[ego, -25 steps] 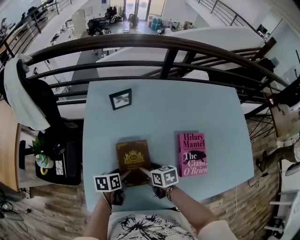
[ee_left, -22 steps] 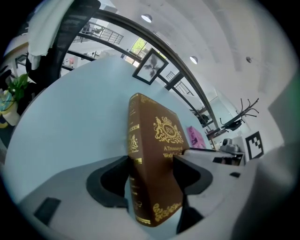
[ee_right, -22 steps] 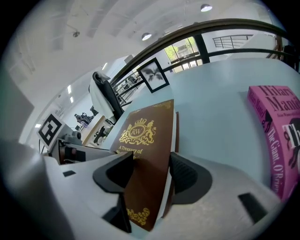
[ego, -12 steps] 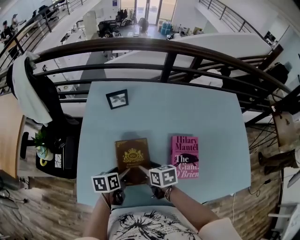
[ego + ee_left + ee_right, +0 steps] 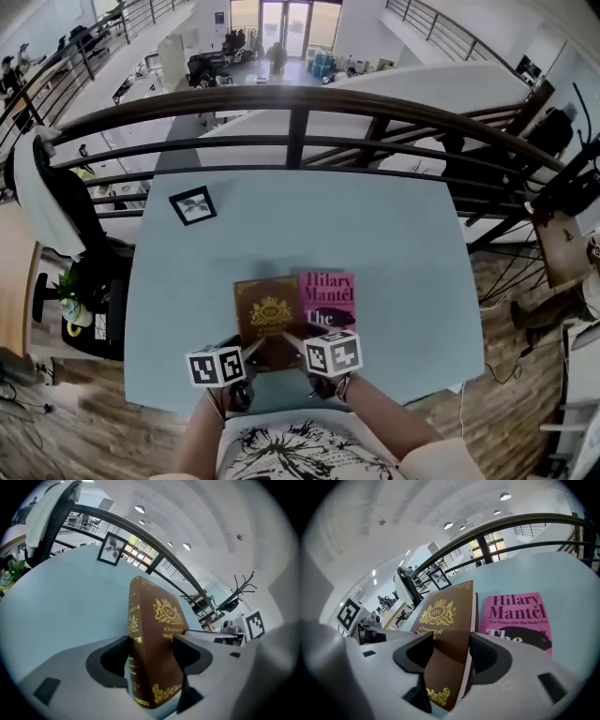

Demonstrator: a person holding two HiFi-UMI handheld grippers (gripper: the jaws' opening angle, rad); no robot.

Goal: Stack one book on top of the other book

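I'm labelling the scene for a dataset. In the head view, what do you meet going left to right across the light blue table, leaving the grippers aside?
small framed picture → brown book → pink Hilary Mantel book

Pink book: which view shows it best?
Right gripper view: the pink book lies large and flat, cover print readable; only its near edge sits behind the right tool. Head view shows it small, near end hidden by that tool. Left gripper view doesn't show it; the brown book fills the middle.
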